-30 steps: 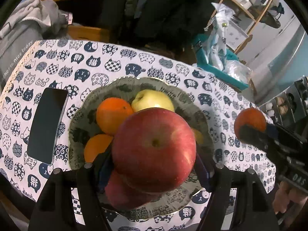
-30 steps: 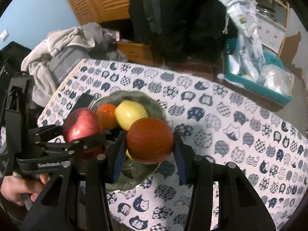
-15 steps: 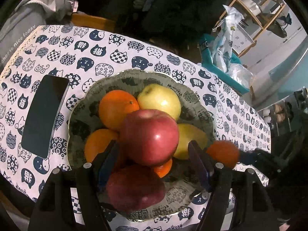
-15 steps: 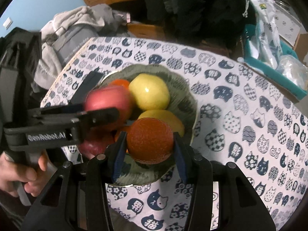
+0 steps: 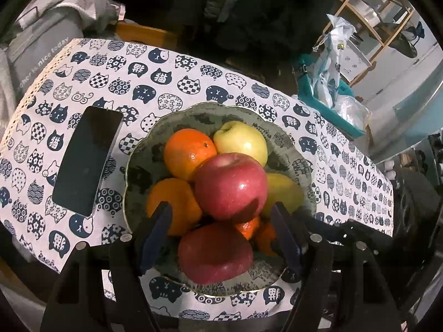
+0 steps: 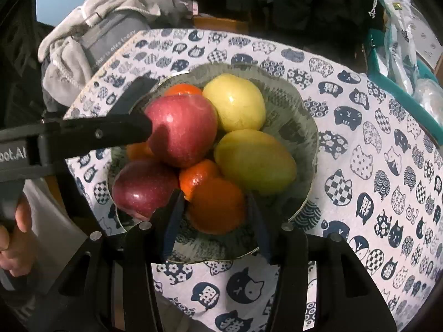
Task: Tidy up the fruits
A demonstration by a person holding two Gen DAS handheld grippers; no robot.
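A green patterned bowl [image 5: 193, 113] [image 6: 301, 127] on the cat-print cloth holds two red apples, a yellow apple [image 5: 241, 141] [image 6: 235, 102], a yellow-green mango [image 6: 254, 161] and several oranges. The top red apple [image 5: 231, 185] [image 6: 181, 130] rests on the pile. My left gripper [image 5: 221, 235] is open around and below it, fingers apart from it. My right gripper [image 6: 216, 221] is at the bowl's near side with a dark orange [image 6: 217, 206] between its fingers, lying among the fruit. The second red apple [image 5: 216, 251] [image 6: 145, 188] lies low in the bowl.
A black phone [image 5: 87, 160] lies on the cloth left of the bowl. Grey clothing [image 6: 91, 36] is piled past the table's left corner. A teal bin with plastic bags [image 5: 332, 91] stands beyond the right edge. Bare cloth [image 6: 373, 166] lies right of the bowl.
My left gripper has opened and let the red apple onto the pile, then drawn back. My right gripper has carried the dark orange down into the bowl.
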